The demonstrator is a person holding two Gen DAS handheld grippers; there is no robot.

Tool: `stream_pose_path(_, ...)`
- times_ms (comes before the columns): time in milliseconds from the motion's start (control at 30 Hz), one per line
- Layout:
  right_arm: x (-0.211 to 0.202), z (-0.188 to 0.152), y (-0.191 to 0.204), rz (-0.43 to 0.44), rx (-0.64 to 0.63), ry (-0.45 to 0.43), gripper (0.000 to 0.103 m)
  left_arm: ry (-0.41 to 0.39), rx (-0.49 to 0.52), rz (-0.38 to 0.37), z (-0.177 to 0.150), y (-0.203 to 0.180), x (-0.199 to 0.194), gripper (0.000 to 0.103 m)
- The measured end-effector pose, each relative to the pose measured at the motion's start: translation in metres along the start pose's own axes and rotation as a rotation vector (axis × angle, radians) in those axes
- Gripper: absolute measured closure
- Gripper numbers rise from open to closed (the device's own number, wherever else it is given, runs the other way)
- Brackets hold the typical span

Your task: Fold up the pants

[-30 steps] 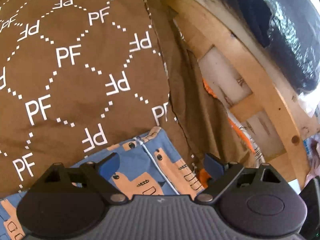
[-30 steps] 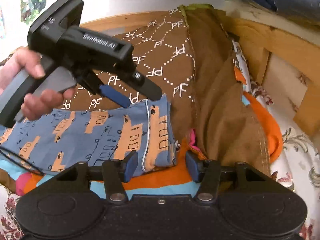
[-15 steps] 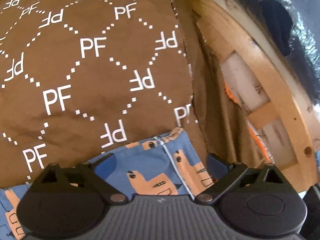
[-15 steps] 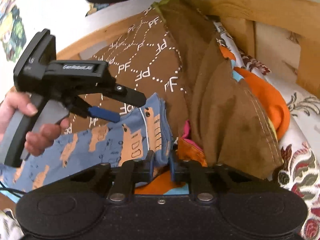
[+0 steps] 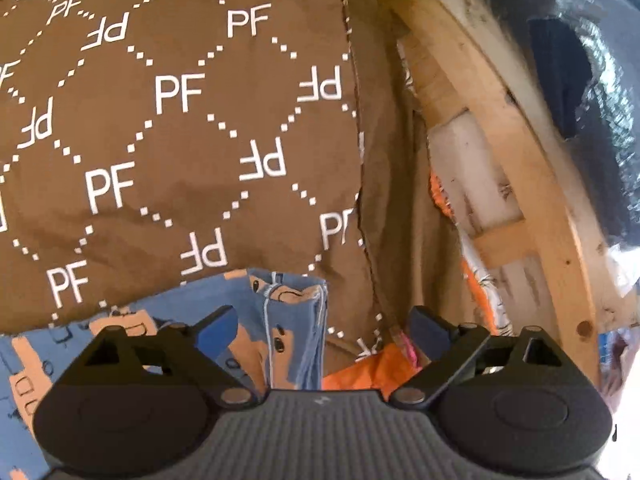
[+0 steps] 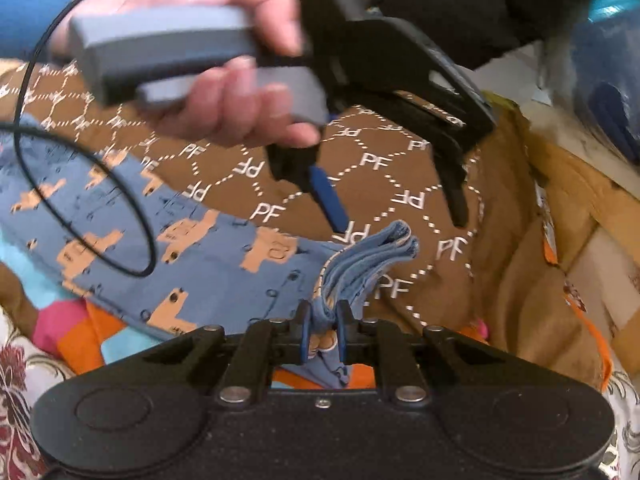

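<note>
Right gripper (image 6: 322, 330), black with blue pads: jaws have just been closing and now pinch a bunched corner of the pants (image 6: 224, 256), small blue cotton ones printed with tan animal shapes. Cloth fills the narrow gap between the pads and fans out above them in stacked folds.

The pants lie flat along the near edge of a brown cushion (image 6: 400, 200) printed with white "PF" letters in dotted diamonds; their length runs off to the left side of the right wrist view, the gripped corner lifted at their right end. Under them, patches of orange, pink and turquoise fabric (image 6: 80, 340) show, and a floral-patterned cover (image 6: 20, 380) at the lower left corner.

Left gripper (image 6: 396, 216), same black build, hangs over the cushion just above the lifted corner, jaws spread wide, nothing between them. In its own view the left gripper (image 5: 322, 324) shows the pants' seamed end (image 5: 280, 320) lying between the open fingers, pads not pressing it. A hand (image 6: 224, 92) holds its grey handle; a thin black cable (image 6: 132, 216) loops from it over the pants.

Pale wooden frame (image 5: 516, 152) runs along the cushion's right edge, plain brown cloth (image 5: 404, 208) draped between them.
</note>
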State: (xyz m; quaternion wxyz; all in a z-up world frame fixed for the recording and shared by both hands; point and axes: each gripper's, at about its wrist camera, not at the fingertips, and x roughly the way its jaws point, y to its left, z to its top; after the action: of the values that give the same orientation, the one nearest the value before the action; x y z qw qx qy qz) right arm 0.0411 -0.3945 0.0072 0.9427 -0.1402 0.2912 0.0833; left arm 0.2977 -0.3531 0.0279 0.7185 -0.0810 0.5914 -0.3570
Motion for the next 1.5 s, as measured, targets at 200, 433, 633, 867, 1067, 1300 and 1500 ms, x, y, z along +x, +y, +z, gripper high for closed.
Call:
stream_pose_path(200,0.001,-0.003,0.01,-0.007,-0.064,0.0,0.089,0.035,0.024,0.156,-0.016,-0.004,0.011,0.045)
stream_pose_path(433,0.003,-0.002,0.013,-0.036,-0.094,0.006,0.064,0.032,-0.072,0.119,-0.027,0.031,0.011,0.09)
stream_pose_path(633,0.009,-0.005,0.018,-0.021,-0.114,0.001,0.059,0.027,-0.128,0.045,-0.032,0.049,-0.001,0.09)
stream_pose_path(867,0.001,0.003,0.027,-0.002,-0.092,-0.105,0.089,-0.011,-0.147,0.035,-0.04,0.063,-0.032,0.091)
stream_pose_path(1067,-0.009,0.028,0.061,0.086,-0.07,-0.144,0.089,-0.05,-0.152,0.011,-0.057,0.09,-0.074,0.091)
stream_pose_path(1300,0.003,0.049,0.119,0.202,-0.082,-0.088,0.089,-0.076,-0.178,0.04,-0.094,0.151,-0.111,0.091)
stream_pose_path(1500,0.026,0.055,0.167,0.265,-0.036,-0.017,0.089,-0.096,-0.163,0.072,-0.121,0.199,-0.119,0.091)
